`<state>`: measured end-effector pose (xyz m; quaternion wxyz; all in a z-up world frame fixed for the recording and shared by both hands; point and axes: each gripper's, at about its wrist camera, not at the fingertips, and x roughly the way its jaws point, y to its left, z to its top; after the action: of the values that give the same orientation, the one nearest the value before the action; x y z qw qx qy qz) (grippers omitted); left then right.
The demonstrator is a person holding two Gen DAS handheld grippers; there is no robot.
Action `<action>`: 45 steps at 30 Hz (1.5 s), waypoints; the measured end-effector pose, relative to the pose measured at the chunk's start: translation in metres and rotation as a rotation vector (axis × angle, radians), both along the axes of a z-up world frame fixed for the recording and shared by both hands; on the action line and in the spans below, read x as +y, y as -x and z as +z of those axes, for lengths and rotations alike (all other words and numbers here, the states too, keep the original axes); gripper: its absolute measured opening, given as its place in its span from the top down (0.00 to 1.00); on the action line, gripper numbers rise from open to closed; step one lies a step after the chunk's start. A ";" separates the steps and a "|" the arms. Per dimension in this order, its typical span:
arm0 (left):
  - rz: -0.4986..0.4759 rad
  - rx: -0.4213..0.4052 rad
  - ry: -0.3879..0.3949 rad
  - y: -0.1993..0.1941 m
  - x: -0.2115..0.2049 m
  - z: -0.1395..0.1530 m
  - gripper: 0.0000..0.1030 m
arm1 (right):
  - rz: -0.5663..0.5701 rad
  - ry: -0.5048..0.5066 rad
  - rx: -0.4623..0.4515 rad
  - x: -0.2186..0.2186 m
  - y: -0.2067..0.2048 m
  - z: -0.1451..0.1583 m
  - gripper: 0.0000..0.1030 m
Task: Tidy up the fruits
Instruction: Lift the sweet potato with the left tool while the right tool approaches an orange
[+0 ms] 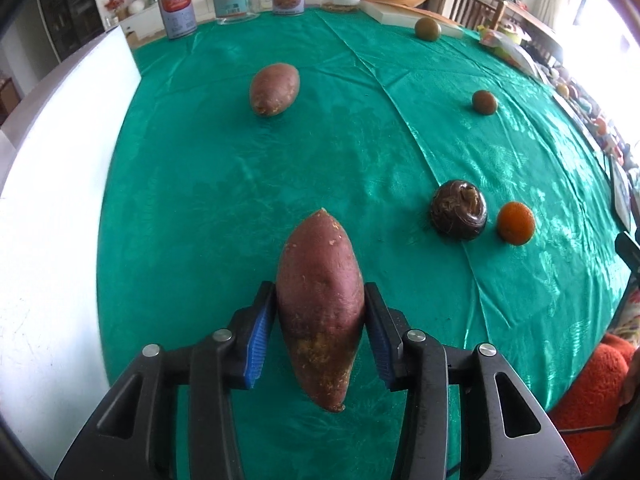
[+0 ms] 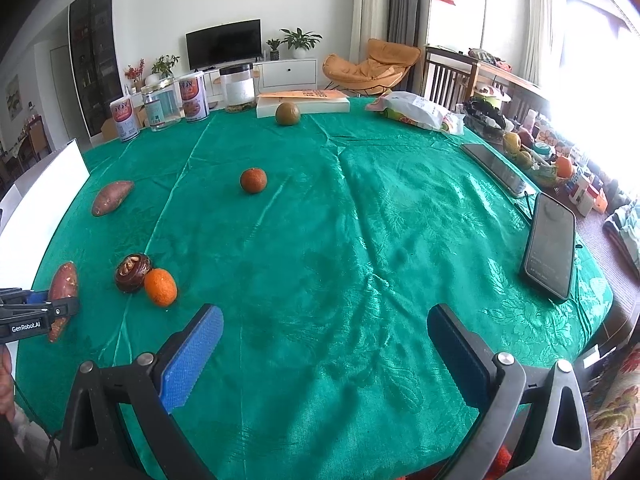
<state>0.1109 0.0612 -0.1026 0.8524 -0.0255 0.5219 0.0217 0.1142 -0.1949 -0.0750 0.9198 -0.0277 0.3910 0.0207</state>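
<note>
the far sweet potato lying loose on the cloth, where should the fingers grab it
Grip the far sweet potato across its thick middle, coming from above. It lies flat on the green cloth with tapered ends that would slip, and nothing crowds its long sides.

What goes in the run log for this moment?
left gripper: shut on sweet potato | right gripper: open, empty | second sweet potato: on tablecloth

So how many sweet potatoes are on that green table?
2. One sweet potato is clamped in the left gripper, near the table's front edge. The other sweet potato lies free on the green cloth farther back, toward the cans. Nothing seems to hide another.
</note>
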 end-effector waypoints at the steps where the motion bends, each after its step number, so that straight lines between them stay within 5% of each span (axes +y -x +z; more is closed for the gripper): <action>1: 0.000 -0.006 -0.016 0.000 -0.001 0.000 0.48 | -0.002 0.001 0.001 0.000 0.000 0.000 0.01; 26: -0.018 -0.018 -0.062 0.004 -0.002 0.000 0.43 | 0.003 0.011 0.010 0.003 -0.001 -0.002 0.01; 30: -0.018 -0.019 -0.003 0.010 0.010 0.008 0.34 | 0.102 -0.041 0.024 0.006 -0.001 -0.002 0.01; 36: -0.042 0.001 0.112 0.023 0.031 0.018 0.32 | 0.380 -0.198 0.170 0.032 -0.016 -0.013 0.01; 40: -0.045 0.001 0.098 0.015 0.025 0.015 0.32 | 0.440 -0.264 0.235 0.053 -0.036 -0.023 0.04; 45: -0.060 0.013 0.044 0.001 0.008 0.003 0.34 | 0.515 -0.203 0.281 0.092 -0.058 -0.033 0.23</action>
<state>0.1102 0.0696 -0.0992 0.8486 -0.0285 0.5281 -0.0150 0.1719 -0.1030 -0.1079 0.8192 -0.0306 0.4903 0.2959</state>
